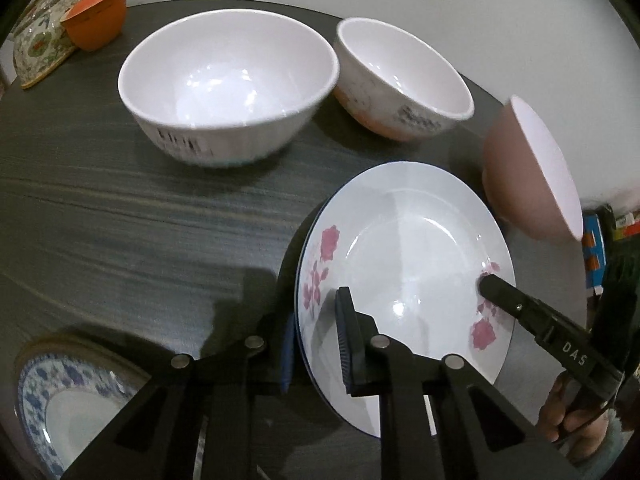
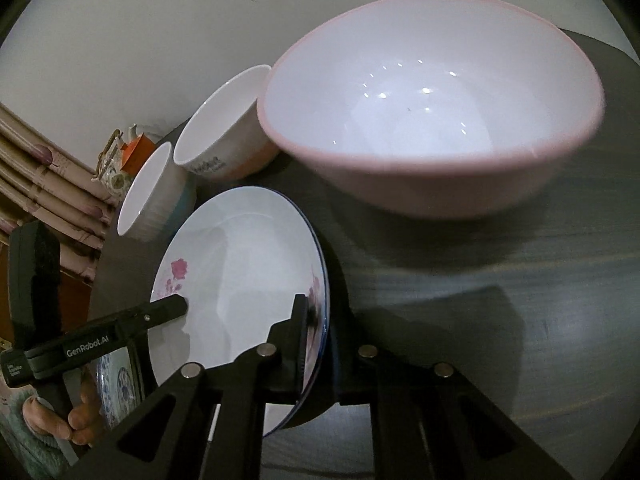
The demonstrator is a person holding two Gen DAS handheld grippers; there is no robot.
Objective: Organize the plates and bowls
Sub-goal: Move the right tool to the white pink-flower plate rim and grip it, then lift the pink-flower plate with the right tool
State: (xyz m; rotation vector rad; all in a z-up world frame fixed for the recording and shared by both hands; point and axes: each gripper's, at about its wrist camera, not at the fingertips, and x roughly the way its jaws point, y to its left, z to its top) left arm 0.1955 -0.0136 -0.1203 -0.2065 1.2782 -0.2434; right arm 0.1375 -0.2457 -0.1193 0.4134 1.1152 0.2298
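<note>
A white plate with pink roses (image 1: 408,256) is held tilted above the dark table (image 1: 120,216). My left gripper (image 1: 316,344) is shut on its near rim. My right gripper (image 2: 316,332) is shut on the opposite rim of the same plate (image 2: 240,276); its finger (image 1: 520,308) shows in the left wrist view. A large white bowl (image 1: 228,84), a white and orange bowl (image 1: 404,80) and a pink bowl (image 1: 532,172) stand on the table beyond the plate. The pink bowl (image 2: 432,108) fills the right wrist view. A blue-patterned plate (image 1: 60,396) lies at the lower left.
An orange cup (image 1: 96,20) and a floral teapot (image 1: 38,44) stand at the table's far left corner. A white wall rises behind the table. The person's hand (image 2: 60,416) holds the left gripper's handle.
</note>
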